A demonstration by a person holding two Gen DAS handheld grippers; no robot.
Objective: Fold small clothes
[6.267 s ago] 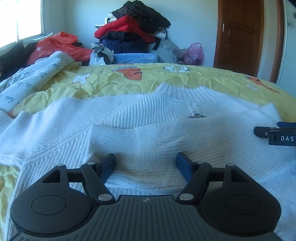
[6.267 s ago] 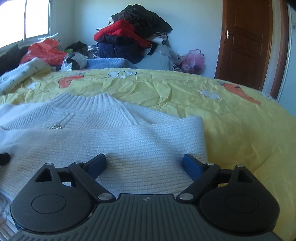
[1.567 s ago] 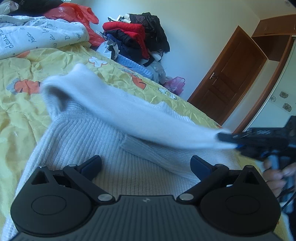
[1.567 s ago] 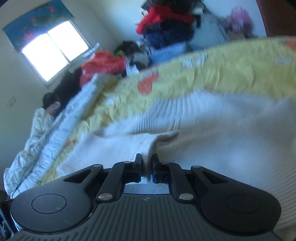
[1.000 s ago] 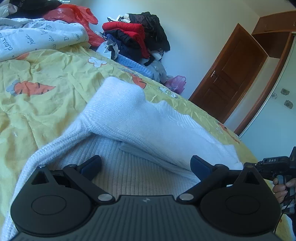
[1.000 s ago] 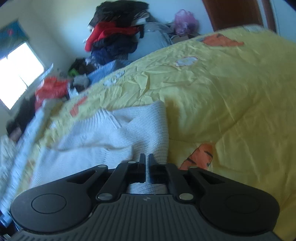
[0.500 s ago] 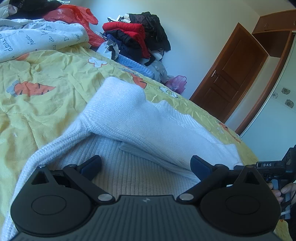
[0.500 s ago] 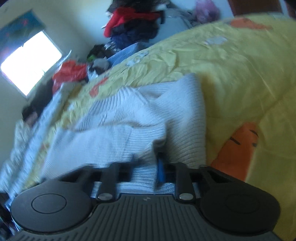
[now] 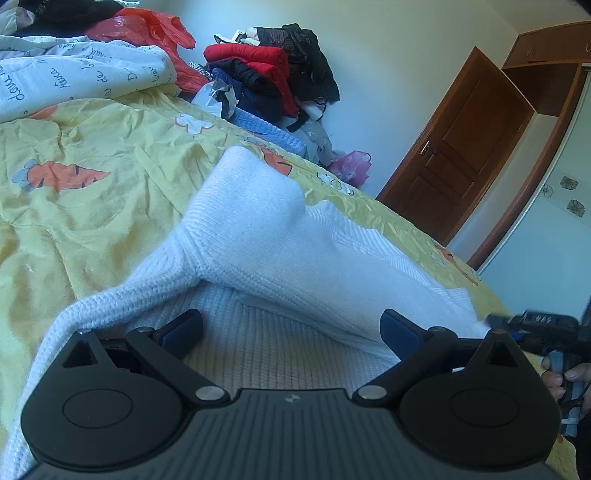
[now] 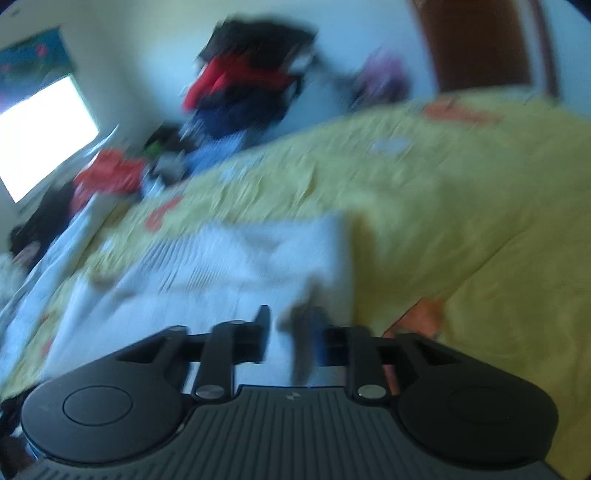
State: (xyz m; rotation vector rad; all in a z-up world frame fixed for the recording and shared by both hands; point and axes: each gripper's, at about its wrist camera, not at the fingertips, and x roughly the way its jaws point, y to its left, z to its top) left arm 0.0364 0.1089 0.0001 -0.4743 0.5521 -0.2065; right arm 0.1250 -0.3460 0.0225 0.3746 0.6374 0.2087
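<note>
A white knit sweater [image 9: 280, 258] lies on the yellow carrot-print bedspread [image 9: 92, 192], with one sleeve folded across its body. My left gripper [image 9: 291, 328] is open and rests low over the sweater's near edge, holding nothing. My right gripper [image 10: 282, 332] shows blurred in its own view, its jaws a narrow gap apart over the sweater's right edge [image 10: 221, 266]. In the left wrist view the right gripper [image 9: 535, 325] sits at the sweater's far right corner, held by a hand.
A pile of red, black and navy clothes [image 9: 269, 74] stands at the far side of the bed. A white printed quilt [image 9: 74, 74] and a red plastic bag [image 9: 155, 33] lie at the left. A brown door [image 9: 461, 147] is at the right.
My right gripper has parted its jaws and let go of the sleeve end it carried across the sweater, and is moving fast. My left gripper has stayed still and open.
</note>
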